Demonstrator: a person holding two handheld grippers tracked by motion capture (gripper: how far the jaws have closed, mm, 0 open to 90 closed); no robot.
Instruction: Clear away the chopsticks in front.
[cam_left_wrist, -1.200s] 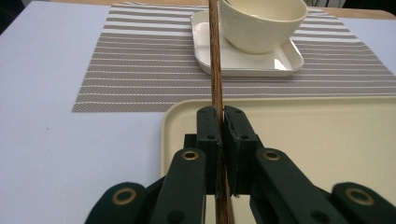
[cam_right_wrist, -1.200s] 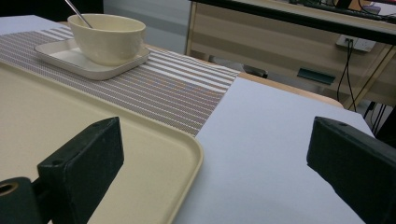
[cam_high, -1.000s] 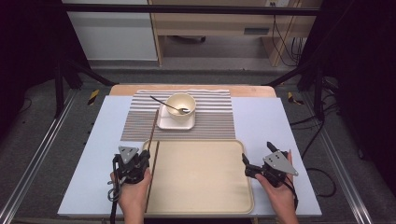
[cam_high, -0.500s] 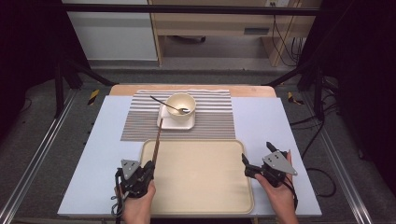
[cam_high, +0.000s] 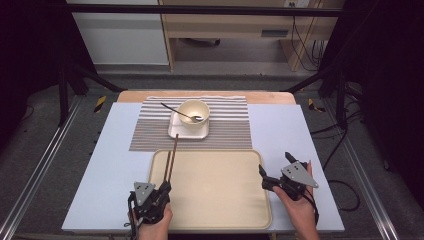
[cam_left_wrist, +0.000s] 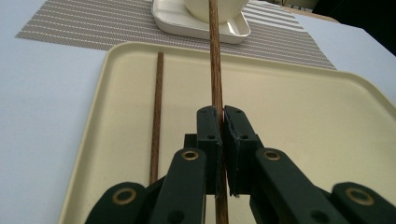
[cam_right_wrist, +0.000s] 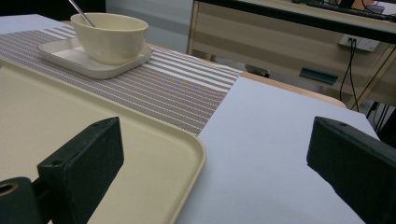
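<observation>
Wooden chopstick (cam_left_wrist: 215, 70) clamped in L tool (cam_left_wrist: 222, 122), over tray (cam_left_wrist: 299, 121) (2nd chopstick (cam_left_wrist: 156, 116) beside)

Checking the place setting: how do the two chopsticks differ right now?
The held chopstick is clamped in the left tongs; the loose chopstick lies free on the tray. The held one reaches past the tray's far rim toward the bowl's plate; the loose one ends inside the rim. Both are brown wood, near parallel.

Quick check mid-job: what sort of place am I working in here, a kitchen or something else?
Probably a lab or recording room set up as a dining spot, not a kitchen. A black metal frame surrounds the table, cables hang by a desk behind, and the bowl and tray look staged.
</observation>
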